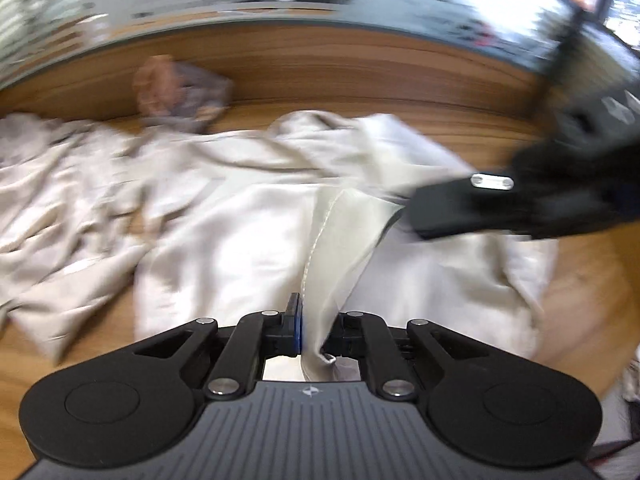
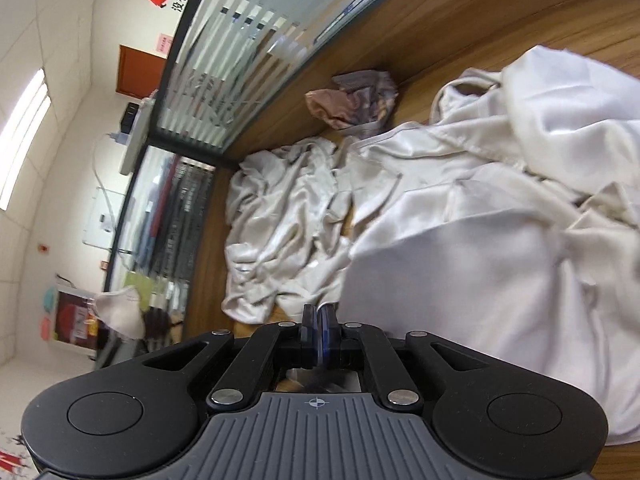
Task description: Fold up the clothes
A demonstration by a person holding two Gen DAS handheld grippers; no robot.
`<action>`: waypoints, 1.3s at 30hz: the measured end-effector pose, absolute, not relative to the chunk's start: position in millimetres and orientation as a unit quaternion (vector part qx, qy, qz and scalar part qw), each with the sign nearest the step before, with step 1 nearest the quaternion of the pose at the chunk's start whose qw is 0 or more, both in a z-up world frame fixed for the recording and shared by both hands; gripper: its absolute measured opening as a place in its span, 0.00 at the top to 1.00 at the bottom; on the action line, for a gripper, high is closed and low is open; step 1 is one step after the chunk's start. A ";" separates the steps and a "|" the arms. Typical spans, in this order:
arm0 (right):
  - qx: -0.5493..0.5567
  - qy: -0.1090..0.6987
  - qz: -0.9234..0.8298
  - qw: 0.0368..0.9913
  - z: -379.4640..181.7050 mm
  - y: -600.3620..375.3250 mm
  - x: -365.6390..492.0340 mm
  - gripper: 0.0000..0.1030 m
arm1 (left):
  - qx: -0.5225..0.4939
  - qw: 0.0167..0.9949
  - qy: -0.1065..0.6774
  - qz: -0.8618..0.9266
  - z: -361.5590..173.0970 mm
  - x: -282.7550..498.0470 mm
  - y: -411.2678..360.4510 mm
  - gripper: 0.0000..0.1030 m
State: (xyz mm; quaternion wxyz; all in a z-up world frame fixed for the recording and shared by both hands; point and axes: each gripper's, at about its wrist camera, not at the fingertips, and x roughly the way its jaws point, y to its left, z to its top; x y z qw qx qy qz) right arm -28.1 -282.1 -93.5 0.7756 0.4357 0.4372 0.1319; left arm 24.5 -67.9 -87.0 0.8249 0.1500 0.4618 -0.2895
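Both grippers' (image 1: 310,332) (image 2: 320,334) jaws pinched on the cream garment's (image 1: 240,240) edge.

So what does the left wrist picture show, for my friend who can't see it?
The left gripper pinches a hemmed edge of a cream garment spread crumpled on a wooden table. The right gripper reaches in from the right onto the same cloth.

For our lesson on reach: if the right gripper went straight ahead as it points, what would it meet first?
Probably the white garment just ahead of the right gripper; depth is unclear.
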 end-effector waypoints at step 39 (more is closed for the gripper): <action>0.179 0.495 -0.091 0.846 -142.4 -365.7 -52.7 0.88 | 0.080 0.861 0.502 -0.017 -78.8 81.7 81.3 0.22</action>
